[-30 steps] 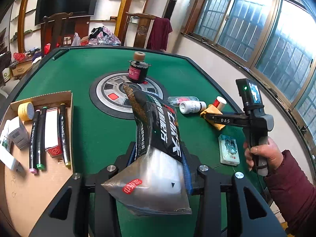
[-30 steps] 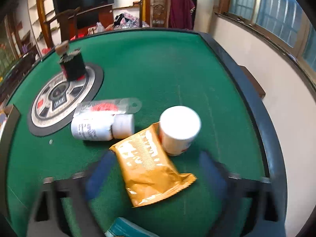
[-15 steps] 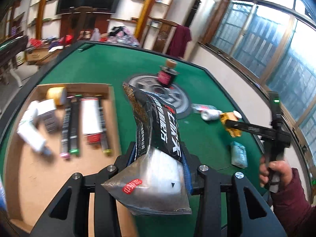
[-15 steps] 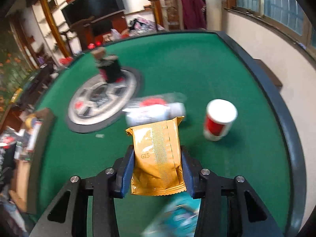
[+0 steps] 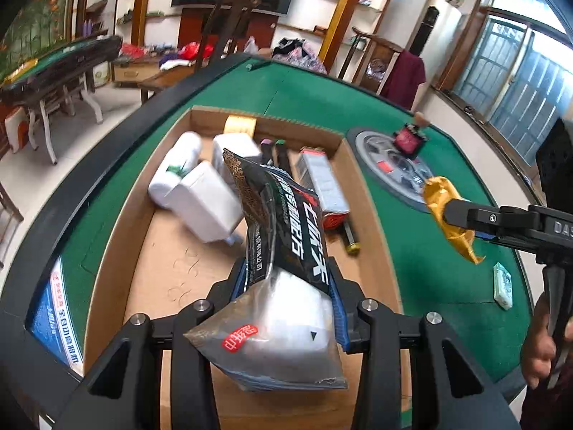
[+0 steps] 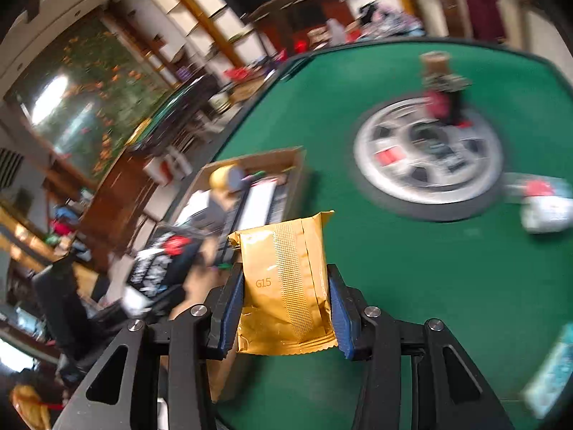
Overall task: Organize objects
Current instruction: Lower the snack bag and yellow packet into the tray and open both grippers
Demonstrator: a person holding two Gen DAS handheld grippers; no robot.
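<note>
My left gripper [image 5: 288, 286] is shut on a black snack bag [image 5: 283, 222] with a clear lower part, held upright over the cardboard box [image 5: 143, 251]. In the right wrist view, my right gripper [image 6: 284, 286] is shut on a gold foil packet [image 6: 286, 251], its blue pads pressing both sides, above the green table. The left wrist view shows the same gold packet [image 5: 438, 193] in the right gripper [image 5: 451, 215], off the box's right wall. The black bag [image 6: 161, 261] shows blurred at the left of the right wrist view.
The box holds white bottles [image 5: 200, 197], markers, a long carton [image 5: 322, 182] and a yellow tape roll [image 5: 240, 125]. On the green felt are a grey wheel-like disc [image 5: 394, 168], a black-and-red bottle [image 5: 410, 138], a teal packet [image 5: 503, 285] and a white bottle [image 6: 544, 211].
The left gripper carried the black bag leftward to above the box. The right gripper shut on the gold packet, lifted it off the table and swung left toward the box.
</note>
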